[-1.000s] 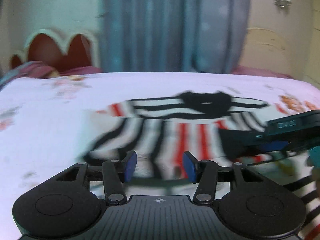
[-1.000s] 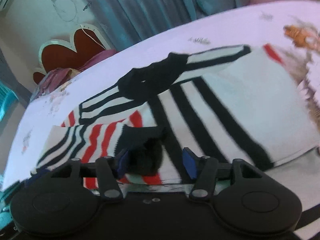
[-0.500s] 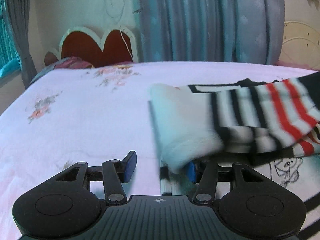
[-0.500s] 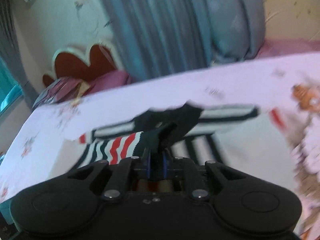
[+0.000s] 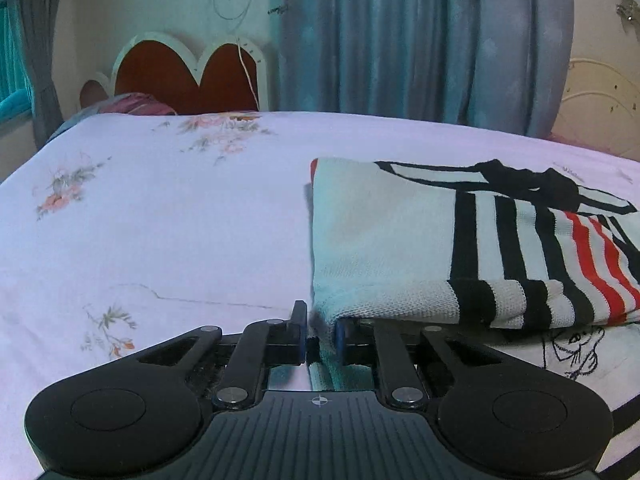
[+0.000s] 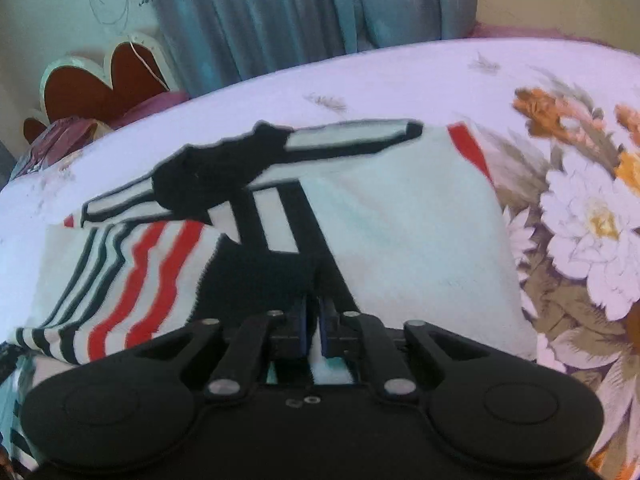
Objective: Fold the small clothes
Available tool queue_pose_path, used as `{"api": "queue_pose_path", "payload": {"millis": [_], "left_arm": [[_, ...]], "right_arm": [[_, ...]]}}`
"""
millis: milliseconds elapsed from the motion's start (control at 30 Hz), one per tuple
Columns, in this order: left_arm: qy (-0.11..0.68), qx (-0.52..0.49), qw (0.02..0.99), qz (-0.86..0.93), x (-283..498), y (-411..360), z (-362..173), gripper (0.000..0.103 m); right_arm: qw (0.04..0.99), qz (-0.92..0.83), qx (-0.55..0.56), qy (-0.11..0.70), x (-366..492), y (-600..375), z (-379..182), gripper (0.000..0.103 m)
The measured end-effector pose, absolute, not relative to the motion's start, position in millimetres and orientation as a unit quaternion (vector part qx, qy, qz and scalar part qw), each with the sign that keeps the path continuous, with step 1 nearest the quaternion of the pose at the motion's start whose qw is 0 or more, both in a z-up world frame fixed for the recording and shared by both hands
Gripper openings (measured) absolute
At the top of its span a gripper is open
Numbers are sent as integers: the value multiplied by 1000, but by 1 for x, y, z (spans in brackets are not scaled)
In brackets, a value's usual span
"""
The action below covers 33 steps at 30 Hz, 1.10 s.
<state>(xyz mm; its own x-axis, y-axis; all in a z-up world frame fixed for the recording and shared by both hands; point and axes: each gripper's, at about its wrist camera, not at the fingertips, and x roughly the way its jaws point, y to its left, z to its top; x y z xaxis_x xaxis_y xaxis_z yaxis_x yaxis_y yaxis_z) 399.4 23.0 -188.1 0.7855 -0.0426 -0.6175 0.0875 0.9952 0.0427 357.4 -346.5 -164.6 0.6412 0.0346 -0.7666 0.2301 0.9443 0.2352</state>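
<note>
My left hand-held gripper (image 5: 322, 336), gaping a second ago, is closing onto the striped garment (image 5: 400, 248) hem. My right hand-held gripper (image 6: 314, 326) has clamped its black edge. The garment now lies folded on the bed (image 5: 180, 220), at my left's two o'clock.
</note>
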Motion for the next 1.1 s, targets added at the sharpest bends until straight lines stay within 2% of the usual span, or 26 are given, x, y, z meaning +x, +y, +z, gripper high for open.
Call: {"api": "queue_pose_path", "payload": {"millis": [67, 100, 133, 267, 367, 433, 500, 600, 667, 700, 767, 800, 833, 900, 1100], "left_arm": [[328, 33, 943, -38, 398, 24, -184, 13], [326, 41, 944, -40, 396, 22, -183, 13], [326, 45, 943, -43, 394, 21, -181, 13], [331, 40, 942, -45, 391, 22, -176, 13], [332, 42, 941, -43, 391, 21, -179, 13], [331, 53, 941, -44, 391, 19, -181, 13], [332, 58, 940, -46, 391, 19, -181, 13], [335, 60, 939, -48, 391, 20, -178, 13], [338, 58, 938, -53, 390, 19, -174, 13], [342, 53, 936, -60, 388, 21, -171, 13], [352, 38, 932, -73, 385, 26, -165, 15], [356, 31, 931, -77, 382, 29, -162, 26], [356, 25, 931, -77, 379, 32, -159, 48], [338, 16, 939, -68, 369, 39, -149, 66], [327, -22, 943, -61, 380, 46, -131, 67]], "right_arm": [[894, -51, 163, 415, 355, -348, -157, 7], [895, -44, 168, 412, 353, -348, -155, 13], [894, -41, 176, 410, 352, -350, -153, 25], [885, -38, 234, 400, 348, -361, -153, 26], [876, -29, 235, 420, 354, -353, -162, 27], [884, -37, 195, 423, 355, -343, -164, 13], [893, -41, 153, 422, 355, -335, -160, 7], [902, -67, 90, 417, 351, -333, -156, 1], [895, -79, 82, 432, 351, -340, -162, 1], [892, -70, 99, 435, 350, -345, -161, 2], [898, -64, 142, 412, 344, -355, -153, 22], [899, -61, 167, 401, 343, -362, -150, 38], [898, -58, 184, 395, 345, -366, -148, 39], [896, -52, 196, 395, 351, -368, -149, 35], [890, -49, 200, 407, 373, -361, -161, 36]]}}
